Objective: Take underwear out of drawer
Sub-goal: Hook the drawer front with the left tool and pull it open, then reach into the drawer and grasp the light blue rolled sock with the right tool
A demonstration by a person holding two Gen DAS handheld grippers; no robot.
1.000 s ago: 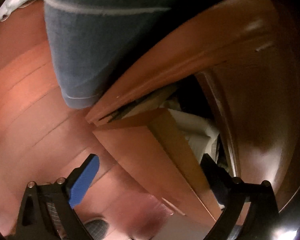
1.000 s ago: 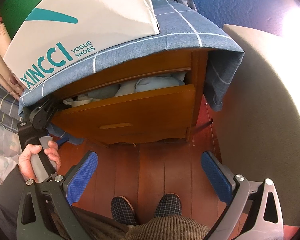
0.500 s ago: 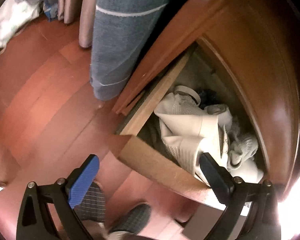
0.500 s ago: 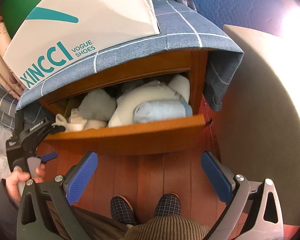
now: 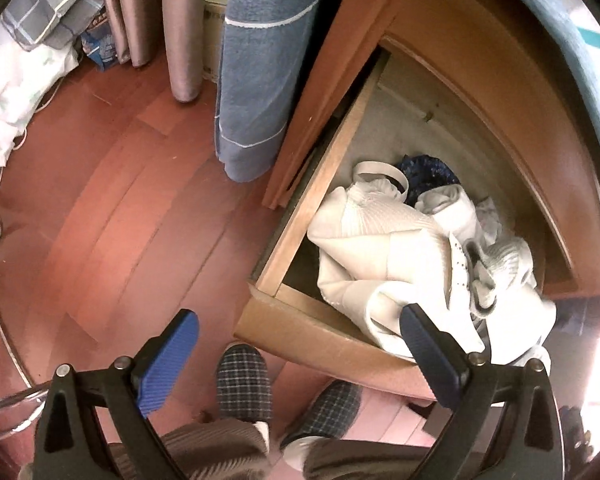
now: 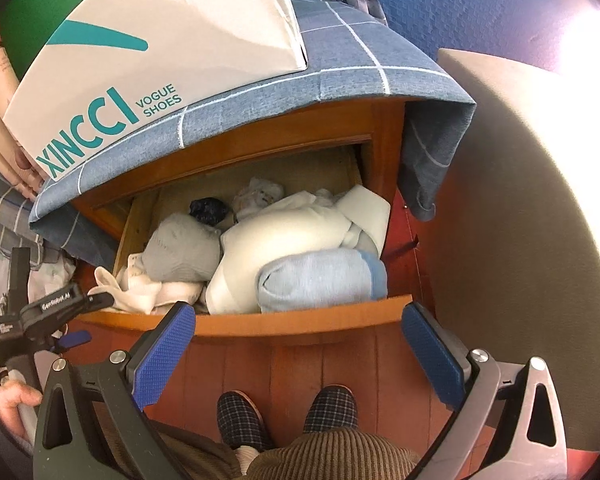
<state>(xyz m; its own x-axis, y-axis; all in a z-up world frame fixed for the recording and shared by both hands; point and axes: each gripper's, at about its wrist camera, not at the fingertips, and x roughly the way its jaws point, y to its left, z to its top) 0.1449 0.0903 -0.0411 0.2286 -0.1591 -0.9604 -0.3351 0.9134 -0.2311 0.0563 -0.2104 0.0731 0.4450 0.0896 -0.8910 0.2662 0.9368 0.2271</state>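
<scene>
While both grippers gape, drawer [image 6: 300,326] front edge stands clear.

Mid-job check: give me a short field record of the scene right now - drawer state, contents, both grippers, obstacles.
drawer: pulled open, front panel nearest the camera
contents: white folded garment, light blue roll at front right, grey bundle, dark blue item further back
left gripper: open, empty, above the drawer's front left corner
right gripper: open, empty, in front of the drawer
cabinet top: blue checked cloth with a shoe box on it
floor: person's slippers below the drawer
</scene>
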